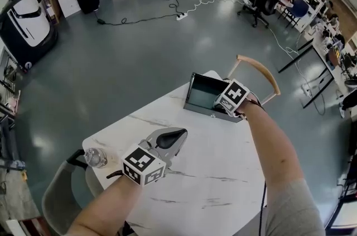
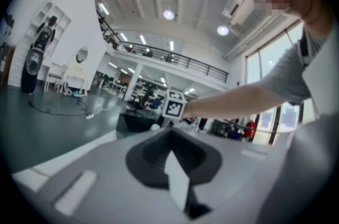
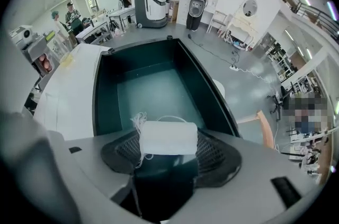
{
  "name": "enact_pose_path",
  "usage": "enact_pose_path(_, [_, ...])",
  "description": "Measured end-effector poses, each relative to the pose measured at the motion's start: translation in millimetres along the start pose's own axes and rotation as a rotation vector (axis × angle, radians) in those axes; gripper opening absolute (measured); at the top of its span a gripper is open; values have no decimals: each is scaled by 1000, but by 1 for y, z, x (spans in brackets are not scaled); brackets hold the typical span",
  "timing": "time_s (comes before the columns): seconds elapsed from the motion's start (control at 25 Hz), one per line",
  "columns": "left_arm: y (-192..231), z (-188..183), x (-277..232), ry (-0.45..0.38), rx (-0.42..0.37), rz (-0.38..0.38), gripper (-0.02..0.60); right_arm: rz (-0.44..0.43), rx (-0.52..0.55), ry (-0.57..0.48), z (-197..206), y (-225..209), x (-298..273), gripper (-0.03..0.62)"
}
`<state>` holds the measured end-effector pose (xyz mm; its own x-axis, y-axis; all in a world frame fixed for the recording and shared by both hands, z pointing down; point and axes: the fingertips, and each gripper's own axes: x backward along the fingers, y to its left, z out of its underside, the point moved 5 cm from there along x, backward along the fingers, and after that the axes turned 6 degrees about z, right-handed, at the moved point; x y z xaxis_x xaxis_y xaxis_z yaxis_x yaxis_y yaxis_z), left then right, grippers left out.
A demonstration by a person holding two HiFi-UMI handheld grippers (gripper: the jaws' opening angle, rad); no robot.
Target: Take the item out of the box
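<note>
Right gripper (image 1: 227, 106) points steeply down into box (image 3: 103, 96) at table's (image 1: 223, 173) 12 o'clock. Jaws apparently nip the white roll (image 3: 168, 137), low inside the box, for lifting out. Left gripper (image 1: 167, 143) jaws together, parked at 9 o'clock, out of the way.

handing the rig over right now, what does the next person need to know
Left gripper: shut, empty, held over the near side of the white table.
Right gripper: points down into the dark box at the table's far edge, with its pads against the ends of the white roll.
Done: roll gripped.
Left: lift the roll clear of the box. It is not out yet.
</note>
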<state>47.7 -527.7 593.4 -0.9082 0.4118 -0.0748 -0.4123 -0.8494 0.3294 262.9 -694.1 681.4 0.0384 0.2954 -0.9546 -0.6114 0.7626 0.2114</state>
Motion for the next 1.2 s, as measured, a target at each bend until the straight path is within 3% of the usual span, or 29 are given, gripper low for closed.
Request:
enact_pose_path(0.76, [-17,-70,30,-64,-66,-50,3,130,-68,-192,-31,-13,118,291])
enact_pose_path(1.2, [-46,-157,51,-120,-154,-64,3,256,-63,-310,-54,-20,244,291])
